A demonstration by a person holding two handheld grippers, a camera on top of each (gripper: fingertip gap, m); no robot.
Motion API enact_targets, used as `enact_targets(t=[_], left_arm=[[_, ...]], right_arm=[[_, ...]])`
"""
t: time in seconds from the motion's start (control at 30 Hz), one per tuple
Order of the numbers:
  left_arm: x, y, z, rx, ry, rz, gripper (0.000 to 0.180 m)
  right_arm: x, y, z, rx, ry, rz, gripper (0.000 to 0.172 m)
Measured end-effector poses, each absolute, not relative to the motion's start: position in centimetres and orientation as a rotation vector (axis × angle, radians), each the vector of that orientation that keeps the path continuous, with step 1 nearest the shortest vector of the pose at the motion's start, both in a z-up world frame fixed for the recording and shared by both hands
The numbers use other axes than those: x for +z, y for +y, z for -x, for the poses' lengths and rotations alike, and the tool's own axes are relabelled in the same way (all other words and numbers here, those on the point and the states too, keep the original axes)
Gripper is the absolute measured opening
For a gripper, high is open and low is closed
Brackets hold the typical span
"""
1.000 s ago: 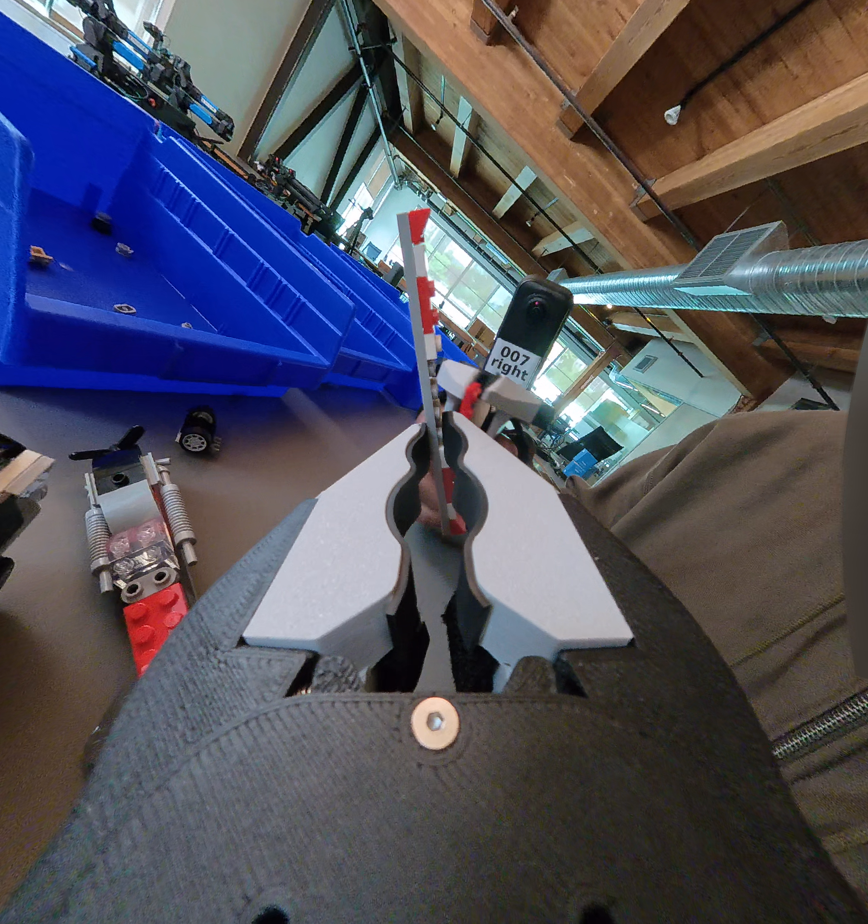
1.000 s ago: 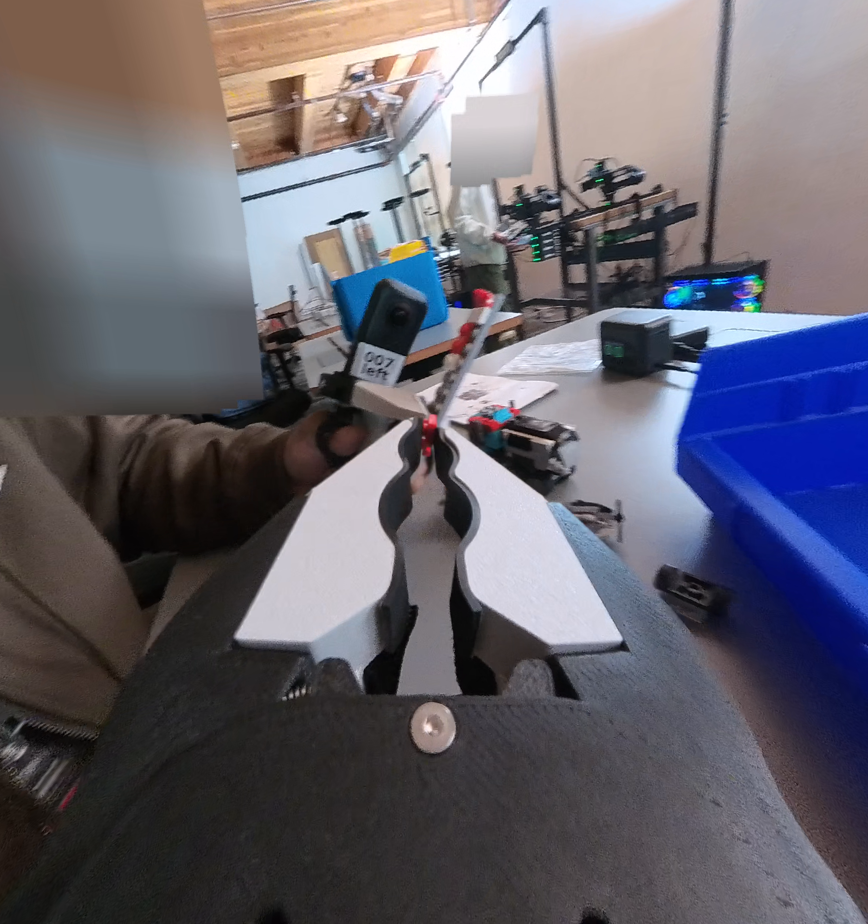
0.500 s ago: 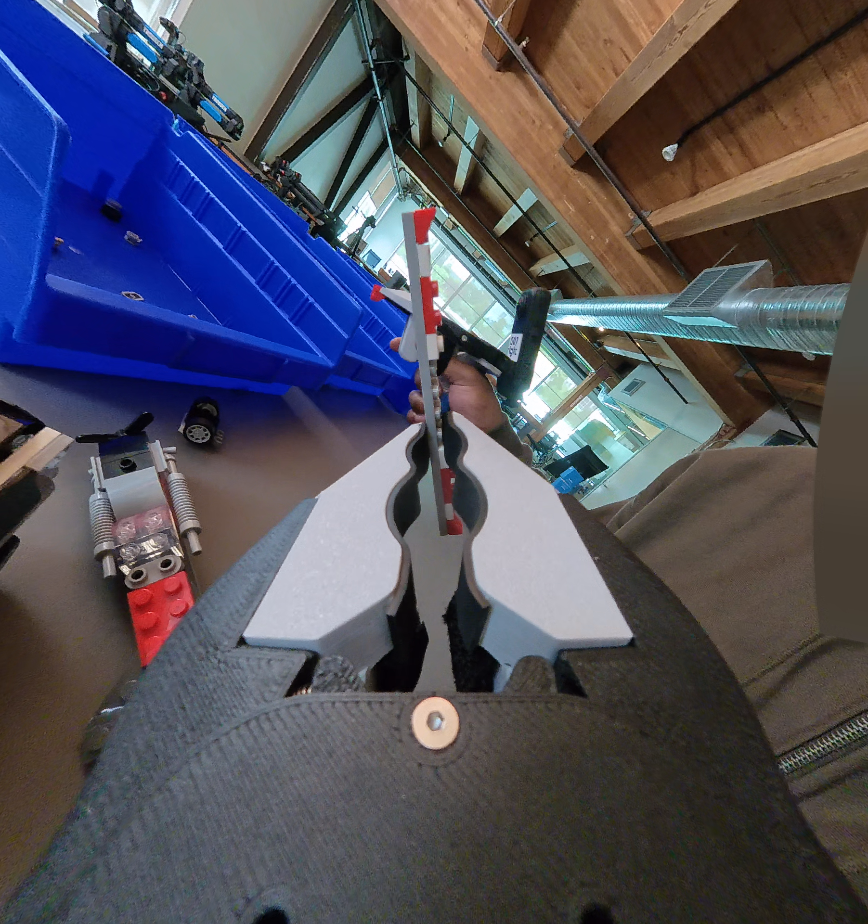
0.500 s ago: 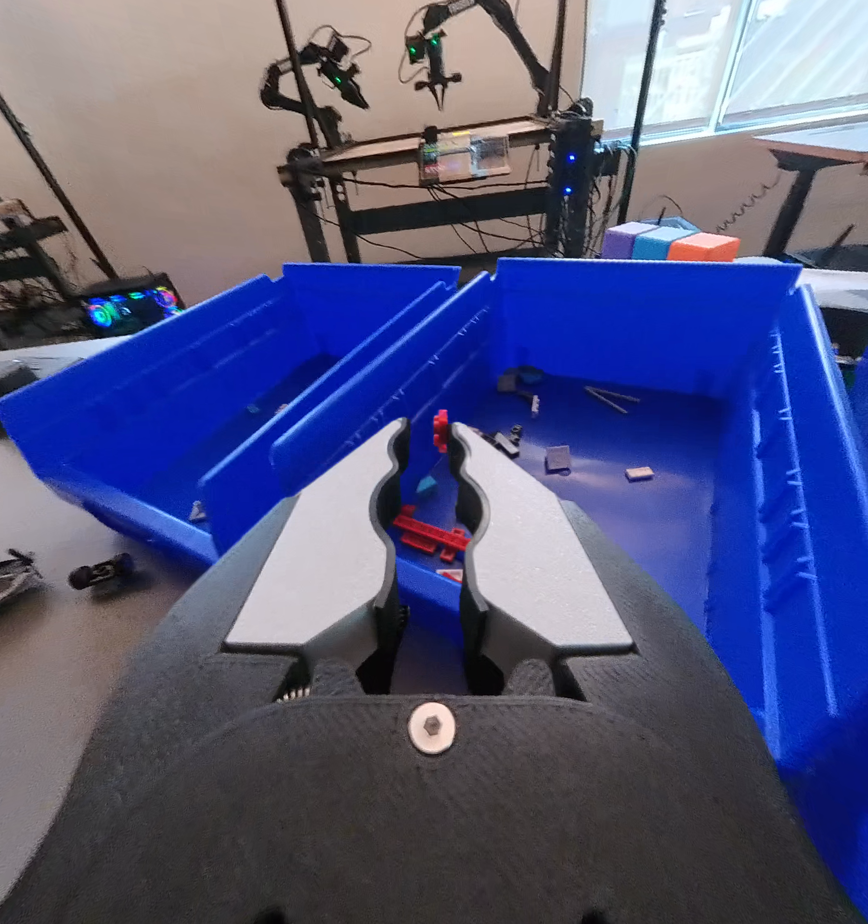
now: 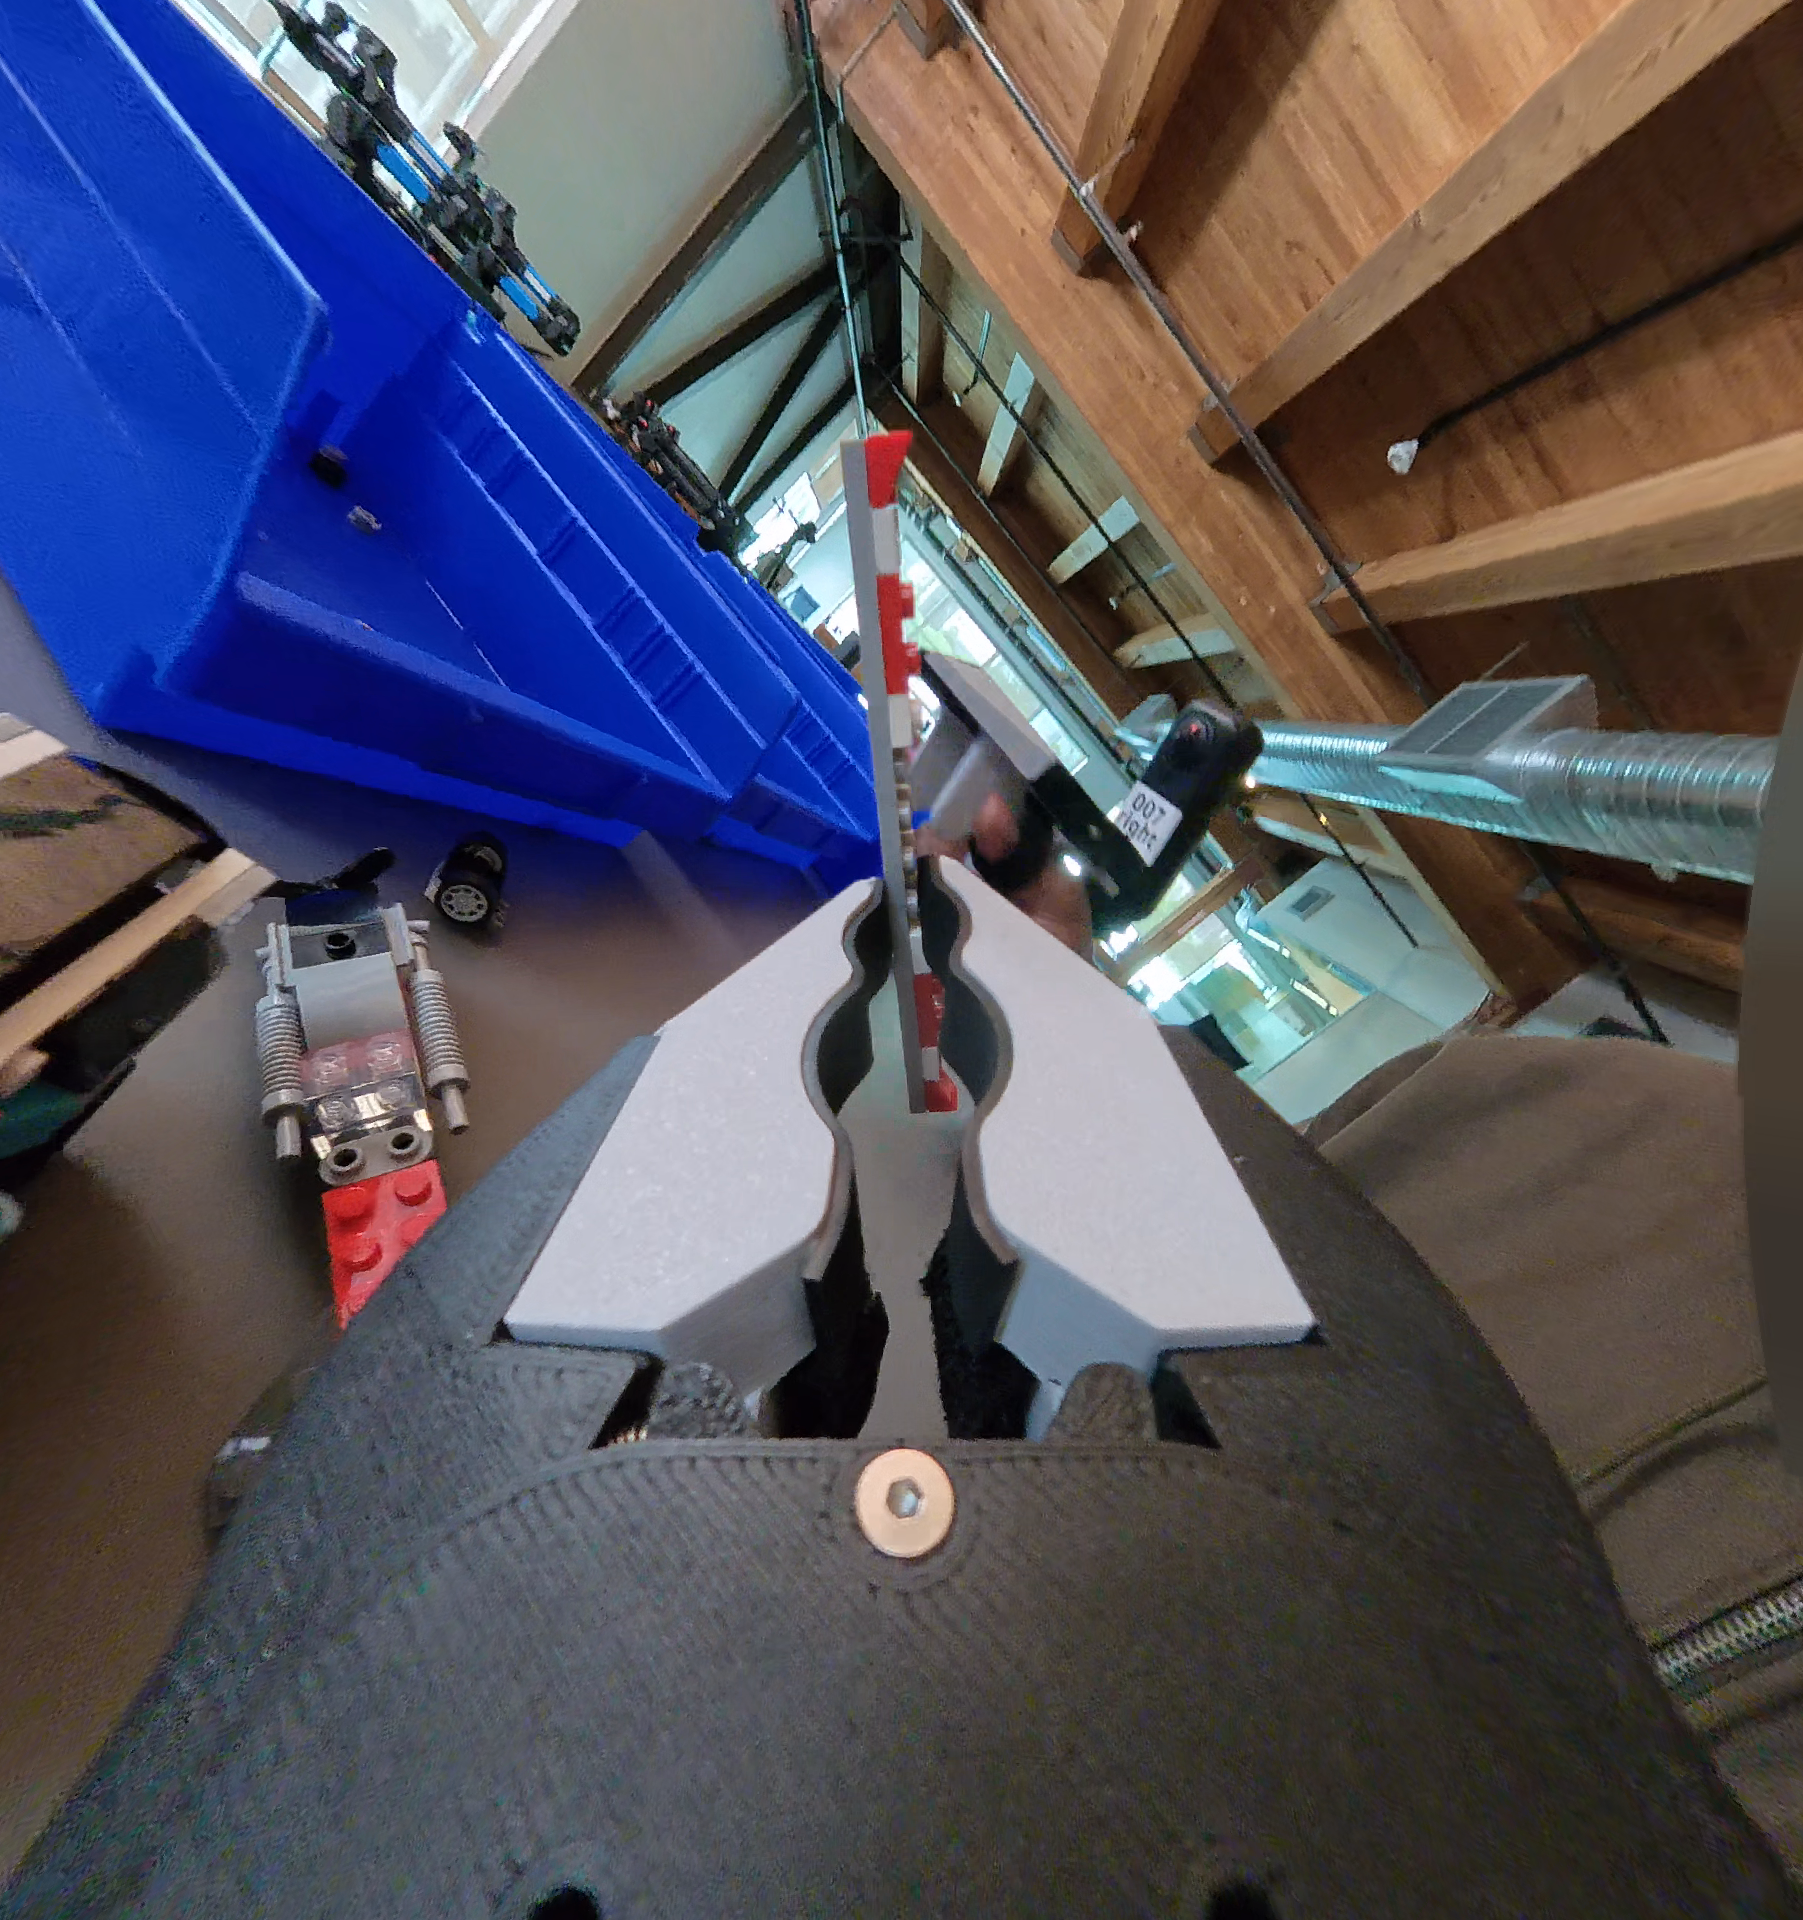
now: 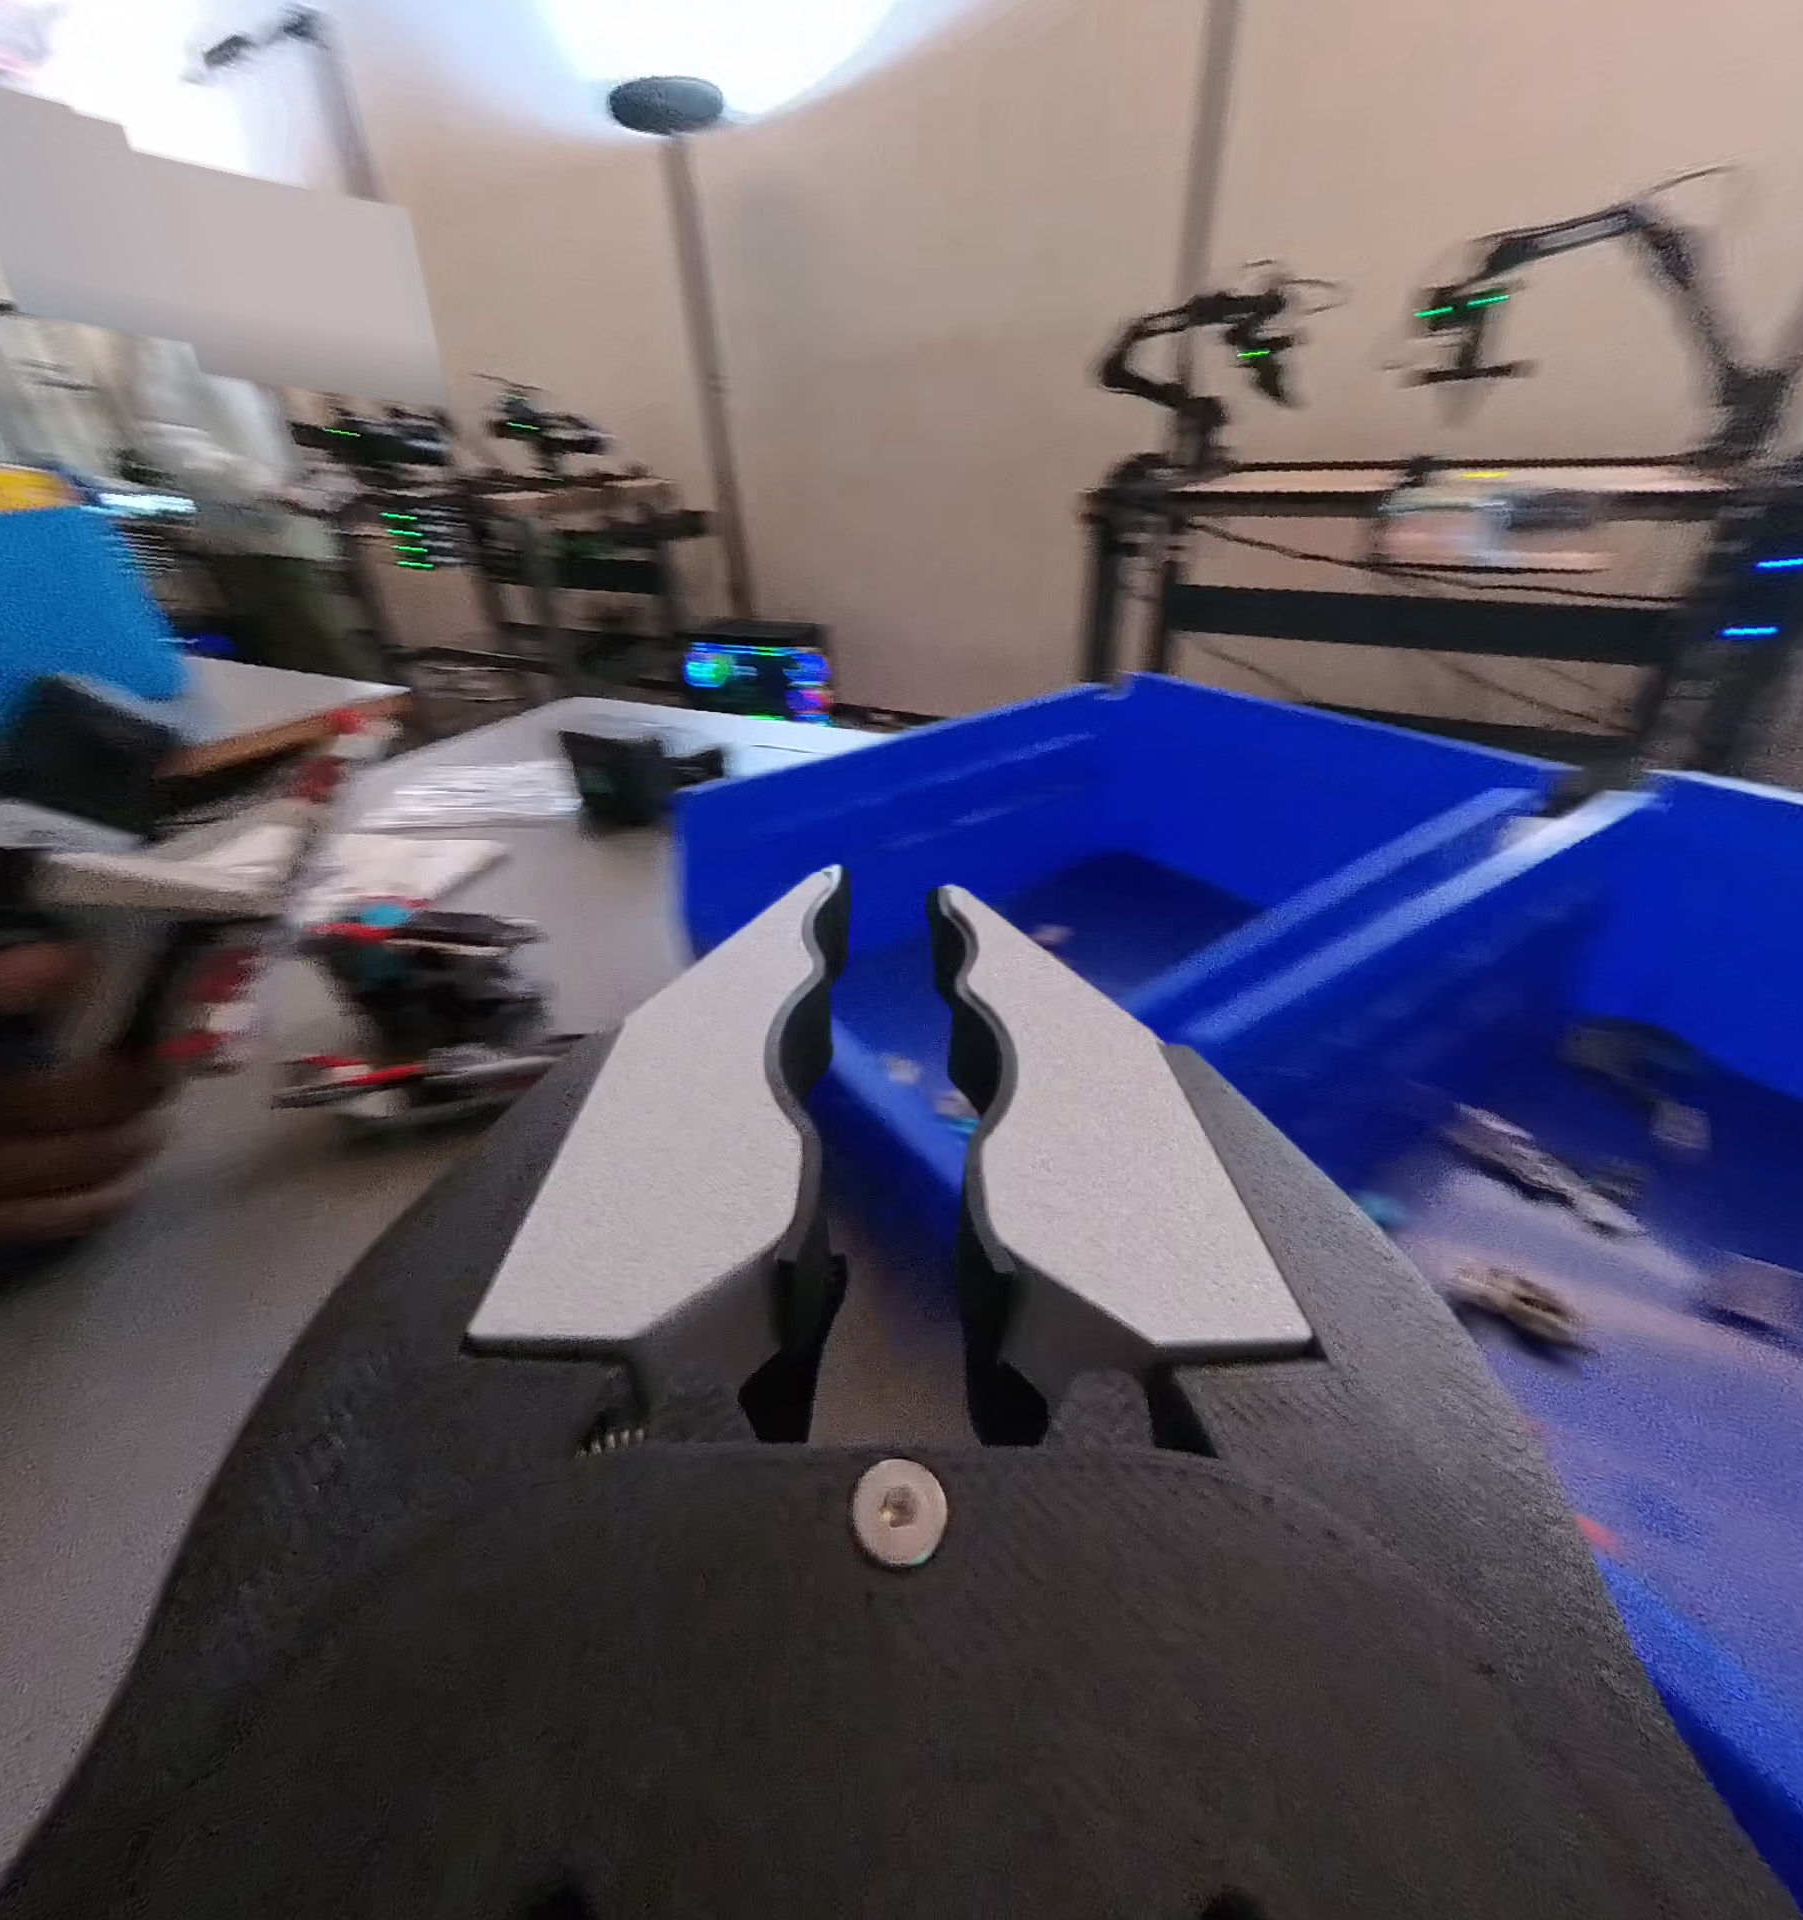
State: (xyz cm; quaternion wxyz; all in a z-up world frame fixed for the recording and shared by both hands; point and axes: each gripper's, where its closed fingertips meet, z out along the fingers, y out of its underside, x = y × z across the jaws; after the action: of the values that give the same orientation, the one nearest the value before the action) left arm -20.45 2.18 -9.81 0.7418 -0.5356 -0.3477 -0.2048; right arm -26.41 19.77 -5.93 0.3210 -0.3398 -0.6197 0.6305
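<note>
My left gripper (image 5: 902, 904) is shut on a long thin grey plate (image 5: 881, 665) with red and white bricks along one side. It holds the plate upright, edge-on, above the table. My right gripper (image 6: 886, 894) is open with nothing between its fingers, just in front of the near corner of a blue bin (image 6: 980, 790). Its view is blurred by motion. The right gripper also shows in the left wrist view (image 5: 964, 769), close behind the plate.
Several blue bins (image 5: 253, 364) stand side by side on the grey table, with small loose bricks inside. A grey, clear and red brick assembly with springs (image 5: 357, 1049) and a small wheel (image 5: 469, 878) lie on the table. A blurred brick vehicle (image 6: 429, 997) sits to the left of the right gripper. Across from one pair of fingers to the other is roughly 20 centimeters.
My right gripper pulled a small red piece off the plate, carried it over a blue bin, opened and let it go, and has swung back left. My left gripper keeps its grip on the plate.
</note>
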Motion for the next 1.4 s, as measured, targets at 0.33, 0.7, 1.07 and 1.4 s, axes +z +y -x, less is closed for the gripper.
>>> enact_targets(t=[0.33,0.7,1.07,1.4], left_arm=[[-9.0,0.4,21.9,-0.349,-0.831,1.055,0.006],[-10.1,2.1,20.7,-0.212,-0.799,1.290,0.006],[-13.4,3.4,20.1,-0.028,-0.801,1.582,0.007],[-13.3,3.9,19.5,-0.060,-0.775,1.582,0.007]], right_arm=[[-10.4,3.0,19.3,1.914,-2.110,0.619,0.020],[-9.9,2.4,20.5,1.868,-2.024,0.623,0.028],[-9.1,2.5,23.3,1.791,-2.035,0.761,0.028],[-8.6,2.6,23.3,1.825,-2.005,0.760,0.027]])
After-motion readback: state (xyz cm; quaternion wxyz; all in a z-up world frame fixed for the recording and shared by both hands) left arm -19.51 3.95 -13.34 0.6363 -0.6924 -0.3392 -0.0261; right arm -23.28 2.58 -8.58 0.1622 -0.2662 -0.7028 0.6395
